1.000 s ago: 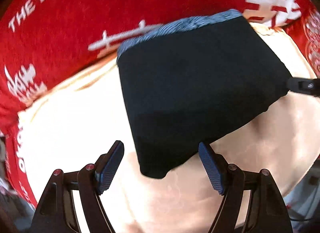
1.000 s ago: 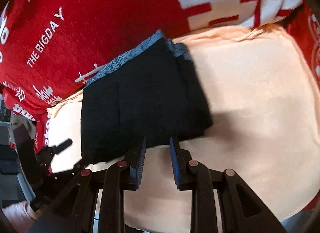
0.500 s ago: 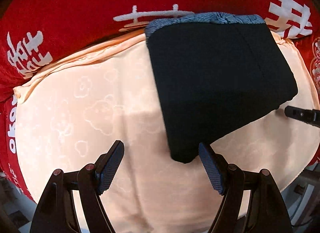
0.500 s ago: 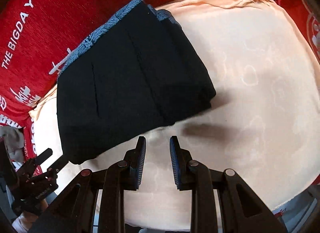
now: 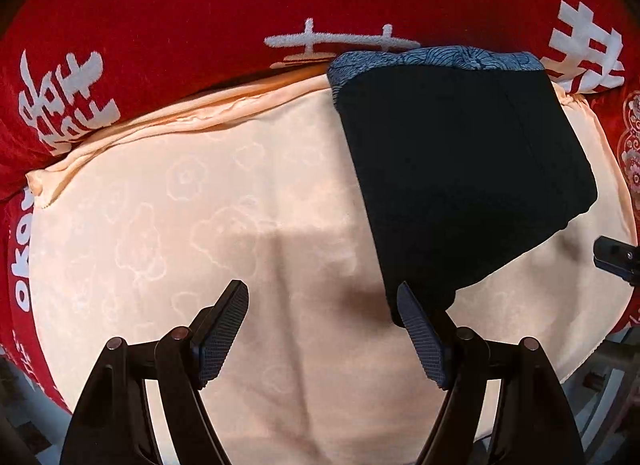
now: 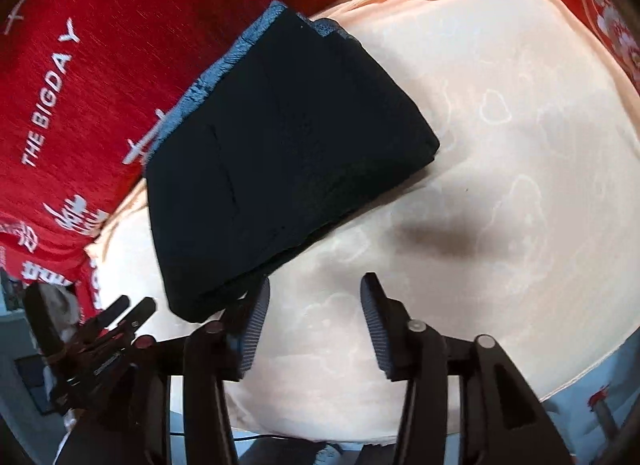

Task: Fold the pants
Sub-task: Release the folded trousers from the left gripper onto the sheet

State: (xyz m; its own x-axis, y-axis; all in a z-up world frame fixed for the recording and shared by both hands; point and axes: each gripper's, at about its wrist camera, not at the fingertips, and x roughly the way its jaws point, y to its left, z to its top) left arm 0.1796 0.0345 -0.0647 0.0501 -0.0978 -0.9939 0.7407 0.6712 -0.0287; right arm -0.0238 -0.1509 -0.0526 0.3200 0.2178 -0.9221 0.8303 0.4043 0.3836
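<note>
The black pants point(image 5: 460, 169) lie folded into a thick rectangle on a peach cloth point(image 5: 180, 225), with a blue patterned waistband point(image 5: 432, 59) at the far edge. In the right wrist view the pants point(image 6: 280, 153) lie at the left. My left gripper point(image 5: 322, 325) is open and empty, just left of the pants' near corner. My right gripper point(image 6: 314, 321) is open and empty, above the cloth just right of the pants' near edge. The other gripper's tip point(image 5: 614, 259) shows at the right edge, and the left gripper point(image 6: 116, 317) shows at the lower left.
A red blanket point(image 5: 200, 17) with white characters lies behind the peach cloth point(image 6: 500, 145) and wraps its sides. The cloth's near edge point(image 6: 560, 389) drops off to a grey floor.
Both grippers have pulled back and up from the pants. The right gripper, nearly closed before, has opened. The folded pants stay in place on the cloth.
</note>
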